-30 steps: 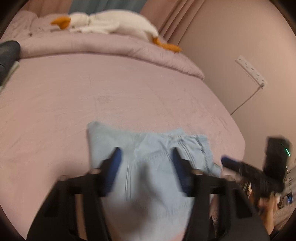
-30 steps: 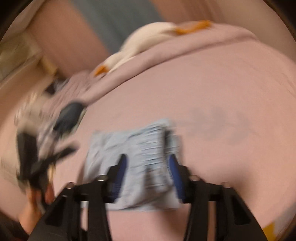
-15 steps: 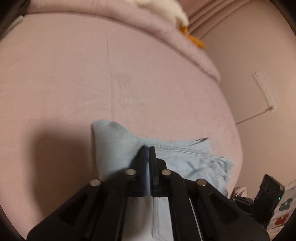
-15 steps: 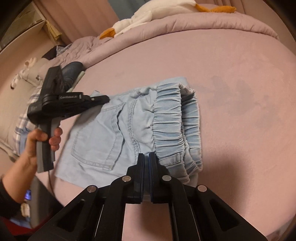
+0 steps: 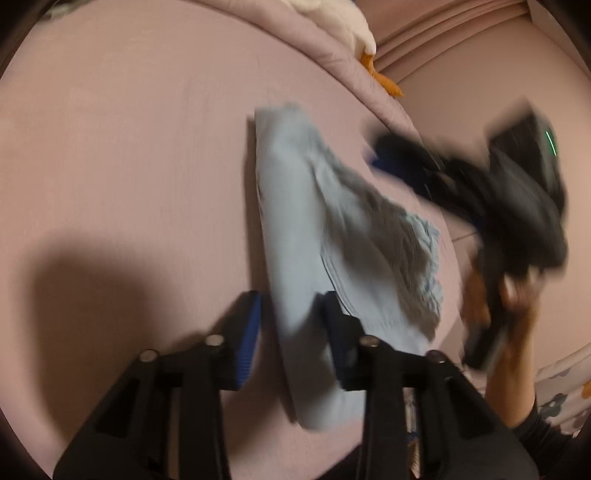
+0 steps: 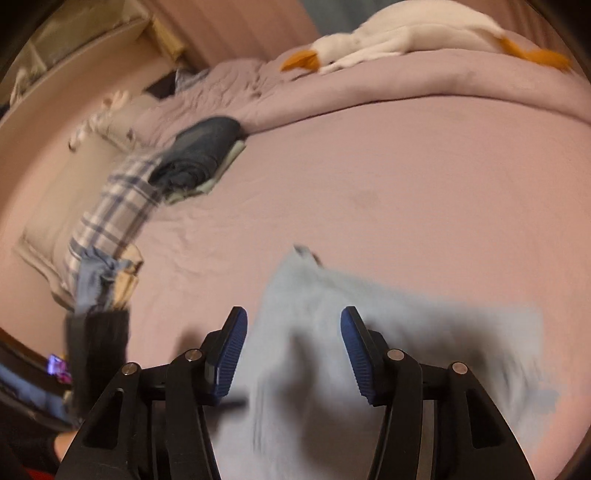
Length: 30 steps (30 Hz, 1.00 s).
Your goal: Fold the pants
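Light blue pants (image 5: 306, 236) lie folded over on the pink bed sheet (image 5: 129, 147), elastic waistband to the right. My left gripper (image 5: 291, 321) is open, its blue pads on either side of the near edge of the pants. The right gripper shows in the left wrist view (image 5: 406, 162) as a blurred black shape above the pants' right side. In the right wrist view my right gripper (image 6: 293, 350) is open over the blurred pants (image 6: 369, 332), holding nothing.
A white plush goose (image 6: 399, 33) lies on the rolled duvet (image 6: 406, 85) at the bed's far side. A dark folded garment (image 6: 199, 155) and plaid cloth (image 6: 110, 206) sit at the bed's left edge. The wall (image 5: 480, 66) is to the right.
Both grippers were shut on the pants half a second ago; both have opened and let go. The pants now lie folded over, and both views have swung.
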Each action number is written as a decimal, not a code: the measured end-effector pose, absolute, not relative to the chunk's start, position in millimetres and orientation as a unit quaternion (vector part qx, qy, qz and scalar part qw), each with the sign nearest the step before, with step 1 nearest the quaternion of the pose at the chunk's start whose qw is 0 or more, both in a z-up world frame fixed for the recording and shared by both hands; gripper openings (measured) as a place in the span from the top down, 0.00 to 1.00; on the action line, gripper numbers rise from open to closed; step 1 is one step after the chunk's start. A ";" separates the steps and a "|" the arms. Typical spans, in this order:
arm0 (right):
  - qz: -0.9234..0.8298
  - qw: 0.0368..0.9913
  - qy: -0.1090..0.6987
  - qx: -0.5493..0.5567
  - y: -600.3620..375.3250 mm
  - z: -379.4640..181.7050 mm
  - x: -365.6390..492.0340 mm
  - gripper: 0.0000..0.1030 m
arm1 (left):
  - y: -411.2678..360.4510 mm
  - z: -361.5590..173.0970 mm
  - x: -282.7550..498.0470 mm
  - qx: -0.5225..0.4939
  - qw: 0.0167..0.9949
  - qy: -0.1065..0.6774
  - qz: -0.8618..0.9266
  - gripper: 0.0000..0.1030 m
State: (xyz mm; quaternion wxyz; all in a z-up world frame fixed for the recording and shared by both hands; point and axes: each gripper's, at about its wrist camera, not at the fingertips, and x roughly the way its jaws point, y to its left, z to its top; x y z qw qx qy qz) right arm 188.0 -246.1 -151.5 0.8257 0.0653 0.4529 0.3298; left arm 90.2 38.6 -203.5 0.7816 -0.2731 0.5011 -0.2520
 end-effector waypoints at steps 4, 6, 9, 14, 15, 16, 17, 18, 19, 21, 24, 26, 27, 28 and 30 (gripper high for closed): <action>0.335 0.804 0.491 0.002 -207.5 -167.3 217.9 0.47 | 35.6 -207.5 78.7 -0.277 0.771 0.508 -0.265 0.78; 0.331 0.792 0.511 -0.039 -204.9 -177.9 218.2 0.68 | 35.1 -208.4 75.6 -0.273 0.774 0.506 -0.266 0.80; 0.322 0.778 0.529 -0.105 -190.9 -194.1 213.3 0.78 | 33.2 -209.1 69.9 -0.272 0.779 0.503 -0.259 0.81; 0.302 0.786 0.524 -0.126 -182.1 -201.5 209.8 0.79 | 33.7 -211.1 53.1 -0.267 0.784 0.499 -0.257 0.81; 0.303 0.787 0.524 -0.116 -186.4 -200.7 208.8 0.79 | 32.7 -209.4 50.3 -0.261 0.786 0.498 -0.256 0.81; 0.308 0.792 0.517 -0.106 -192.6 -198.0 205.9 0.79 | 32.1 -207.9 46.5 -0.259 0.787 0.499 -0.256 0.80; 0.312 0.795 0.512 -0.094 -198.4 -194.5 204.7 0.77 | 31.6 -205.9 46.1 -0.256 0.787 0.500 -0.254 0.79; 0.312 0.803 0.504 -0.067 -209.7 -187.8 201.0 0.71 | 31.9 -202.8 43.2 -0.253 0.788 0.501 -0.253 0.78; 0.306 0.811 0.497 -0.044 -219.0 -182.1 197.8 0.68 | 33.1 -199.0 39.1 -0.244 0.792 0.500 -0.251 0.75; 0.296 0.830 0.473 0.000 -244.5 -164.7 180.7 0.65 | 34.9 -188.0 31.4 -0.211 0.812 0.491 -0.236 0.67; 0.284 0.852 0.438 -0.037 -265.2 -148.1 142.6 0.65 | 30.1 -169.9 31.6 -0.179 0.839 0.465 -0.217 0.51; 0.276 0.858 0.428 -0.060 -279.6 -145.8 115.8 0.65 | 24.4 -159.5 34.5 -0.163 0.853 0.448 -0.210 0.49; 0.272 0.861 0.425 -0.068 -287.3 -146.0 103.7 0.65 | 19.5 -155.3 37.0 -0.153 0.859 0.442 -0.209 0.49; 0.270 0.862 0.421 -0.080 -294.9 -148.3 85.8 0.65 | 11.6 -150.0 41.0 -0.137 0.865 0.435 -0.208 0.49; 0.258 0.868 0.412 -0.095 -303.2 -150.7 65.0 0.65 | -3.2 -144.6 48.1 -0.111 0.873 0.425 -0.210 0.50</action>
